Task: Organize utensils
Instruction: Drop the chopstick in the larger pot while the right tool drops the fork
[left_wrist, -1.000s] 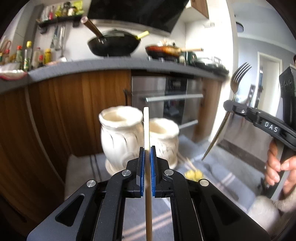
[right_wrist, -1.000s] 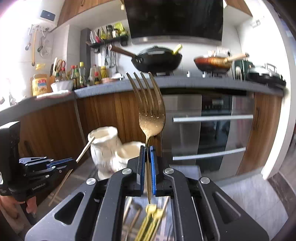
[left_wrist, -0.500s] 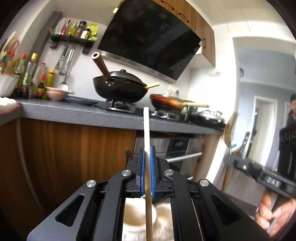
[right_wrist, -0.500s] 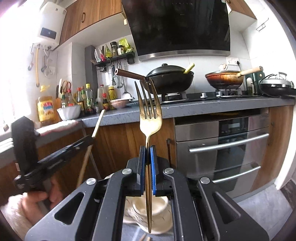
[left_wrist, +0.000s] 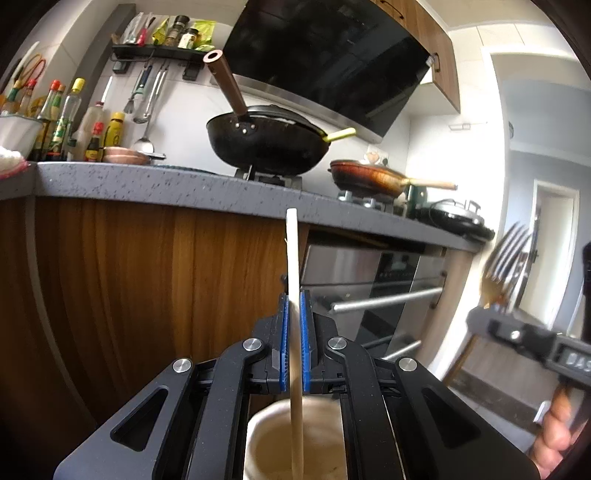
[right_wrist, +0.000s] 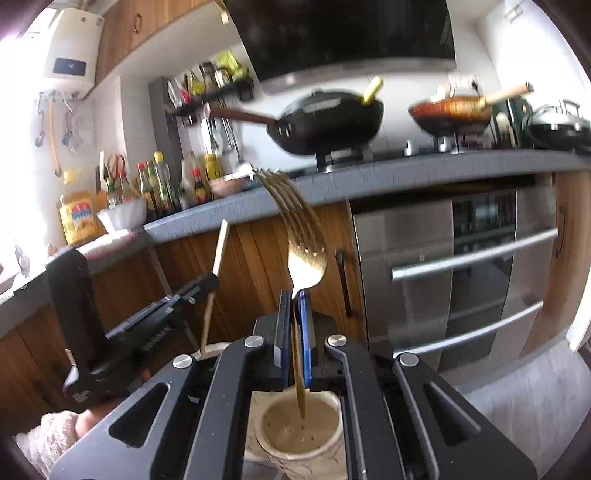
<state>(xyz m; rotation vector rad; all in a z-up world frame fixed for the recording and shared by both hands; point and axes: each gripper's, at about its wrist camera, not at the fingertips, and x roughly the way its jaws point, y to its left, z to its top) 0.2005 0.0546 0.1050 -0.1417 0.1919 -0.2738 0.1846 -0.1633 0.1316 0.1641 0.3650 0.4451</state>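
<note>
My left gripper (left_wrist: 293, 306) is shut on a pale wooden chopstick (left_wrist: 292, 258), held upright with its lower end reaching down into the mouth of a cream ceramic holder (left_wrist: 269, 443) right below the jaws. My right gripper (right_wrist: 294, 306) is shut on a gold fork (right_wrist: 306, 254), tines up and tilted left, its handle tip hanging over the mouth of a second cream holder (right_wrist: 299, 435). The right view shows the left gripper (right_wrist: 210, 282) with the chopstick (right_wrist: 221, 247) to the left; the left view shows the fork (left_wrist: 498, 269) and right gripper (left_wrist: 480, 317) at the right.
A grey countertop (left_wrist: 147, 181) over wooden cabinets (left_wrist: 129, 288) runs behind, with a black wok (left_wrist: 266, 144), a frying pan (left_wrist: 369, 181) and sauce bottles (left_wrist: 66, 122). A steel oven (right_wrist: 461, 266) stands at the right. A light cloth (right_wrist: 524, 398) lies under the holders.
Both grippers have come down over the holders. The chopstick's lower end now dips into one holder, and the fork, now tilted left, hangs its handle over the other.
</note>
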